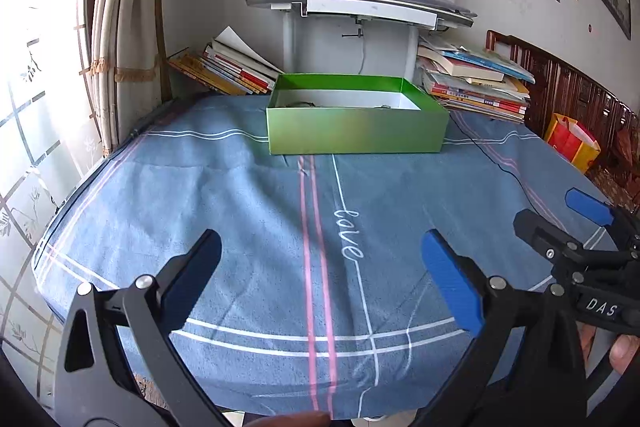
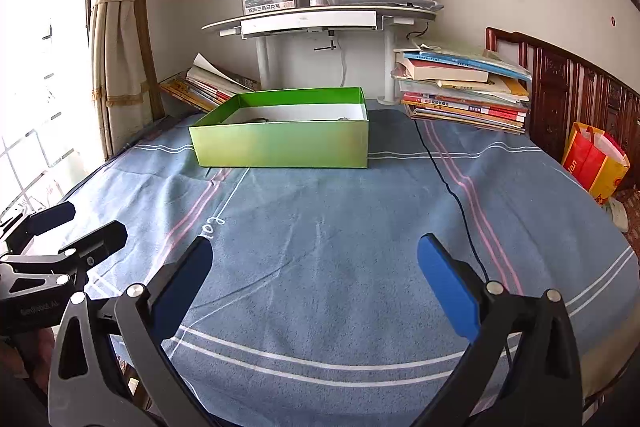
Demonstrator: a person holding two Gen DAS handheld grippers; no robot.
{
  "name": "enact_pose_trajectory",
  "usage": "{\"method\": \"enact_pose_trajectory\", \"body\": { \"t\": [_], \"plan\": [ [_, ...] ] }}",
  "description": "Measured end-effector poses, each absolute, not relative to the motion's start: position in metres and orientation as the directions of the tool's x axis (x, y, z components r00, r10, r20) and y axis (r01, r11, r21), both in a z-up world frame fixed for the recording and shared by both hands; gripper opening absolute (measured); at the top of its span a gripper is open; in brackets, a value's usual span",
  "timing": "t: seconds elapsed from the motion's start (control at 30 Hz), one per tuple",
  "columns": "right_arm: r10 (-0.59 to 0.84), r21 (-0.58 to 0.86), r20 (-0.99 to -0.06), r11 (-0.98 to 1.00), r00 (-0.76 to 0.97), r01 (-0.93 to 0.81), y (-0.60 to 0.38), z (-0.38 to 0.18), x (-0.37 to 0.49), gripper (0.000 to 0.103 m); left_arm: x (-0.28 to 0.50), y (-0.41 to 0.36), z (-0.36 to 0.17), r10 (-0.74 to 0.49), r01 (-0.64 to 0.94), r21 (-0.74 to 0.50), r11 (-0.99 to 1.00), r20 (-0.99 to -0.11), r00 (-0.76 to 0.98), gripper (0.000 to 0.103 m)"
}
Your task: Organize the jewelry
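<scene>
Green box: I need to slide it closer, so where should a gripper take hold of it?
Grip the near long wall of the green box at its top rim, coming from above. The box is open-topped with thin upright walls, and both the left gripper and right gripper are open.

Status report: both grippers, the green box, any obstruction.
Left gripper open, empty; right gripper likewise. Green box far side, lid off, small items inside, unclear. Black cable lies across the cloth, right of box.
</scene>
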State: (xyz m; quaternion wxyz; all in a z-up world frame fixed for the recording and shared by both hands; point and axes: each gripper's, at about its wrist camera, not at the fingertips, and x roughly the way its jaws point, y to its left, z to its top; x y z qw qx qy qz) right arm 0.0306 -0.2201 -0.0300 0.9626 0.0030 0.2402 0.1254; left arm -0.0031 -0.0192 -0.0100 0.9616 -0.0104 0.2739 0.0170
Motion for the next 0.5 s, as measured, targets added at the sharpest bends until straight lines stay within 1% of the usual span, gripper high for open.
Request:
{"method": "enact_pose_trajectory", "body": {
  "t": [0.5],
  "plan": [
    [0.238,0.064,-0.458,0.970,0.856,-0.235,-0.2197,-0.0309,0.0291,0.100,-0.0035,-0.0158,-0.0087,0.021,-0.044,-0.032,0.999,-0.528,0.849,0.099]
  ]
}}
